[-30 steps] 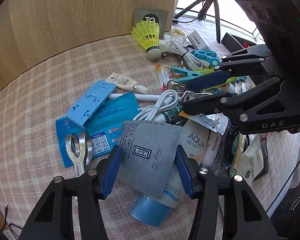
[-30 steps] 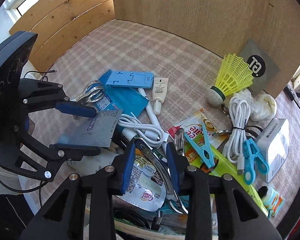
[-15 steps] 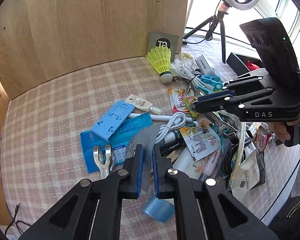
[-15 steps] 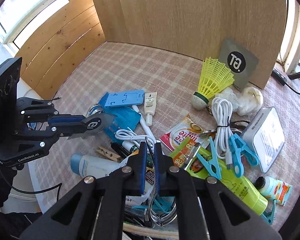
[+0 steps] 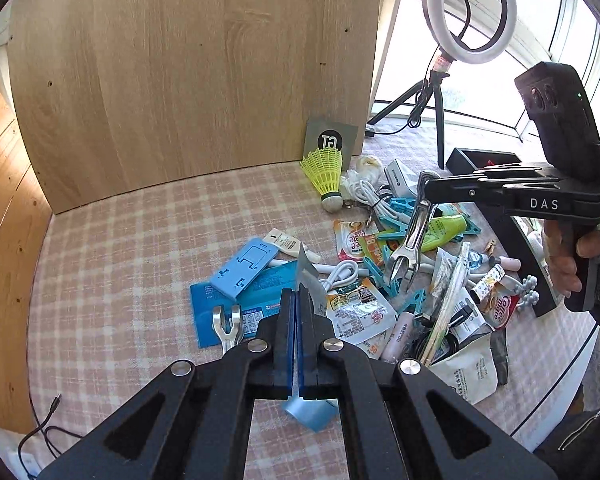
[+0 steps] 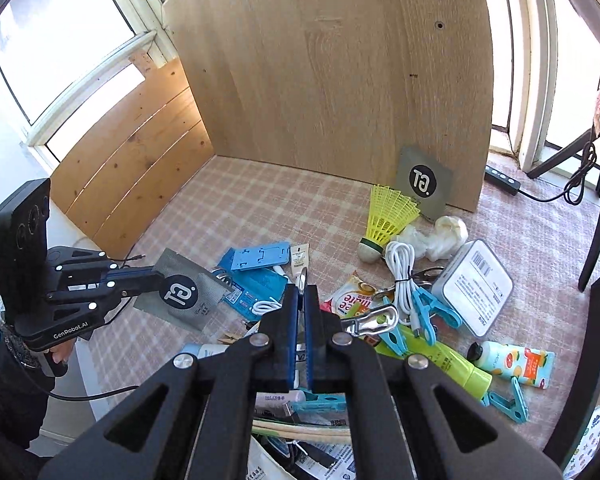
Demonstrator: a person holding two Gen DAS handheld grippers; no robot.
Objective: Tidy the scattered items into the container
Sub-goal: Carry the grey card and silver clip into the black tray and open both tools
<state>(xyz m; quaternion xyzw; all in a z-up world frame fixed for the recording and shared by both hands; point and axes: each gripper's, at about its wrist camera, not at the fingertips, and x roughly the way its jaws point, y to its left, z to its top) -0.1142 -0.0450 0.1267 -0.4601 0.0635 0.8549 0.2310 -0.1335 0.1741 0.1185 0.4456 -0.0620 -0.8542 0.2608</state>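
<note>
Left wrist view: the left gripper (image 5: 299,320) has its fingers fully closed on a grey sachet (image 5: 310,284), which projects from the tips toward 12 o'clock. At 3 o'clock the right gripper (image 5: 422,196) holds a metal clip (image 5: 410,240) hanging tip-down above the pile of scattered items (image 5: 400,280) on the checked surface (image 5: 140,260). A black container (image 5: 480,160) lies at 2 o'clock, beyond the pile.

Right wrist view: the right gripper (image 6: 301,312) has its fingers closed with the metal clip (image 6: 301,278) pinched between them. At 9 o'clock the left gripper (image 6: 154,276) holds the grey sachet (image 6: 184,292) flat and clear of the surface (image 6: 260,208).

Procedure, as judged: carry each item above the pile, keep both grips firm, and release only when directly over the container. The thin sachet may slip; avoid tilting it.
</note>
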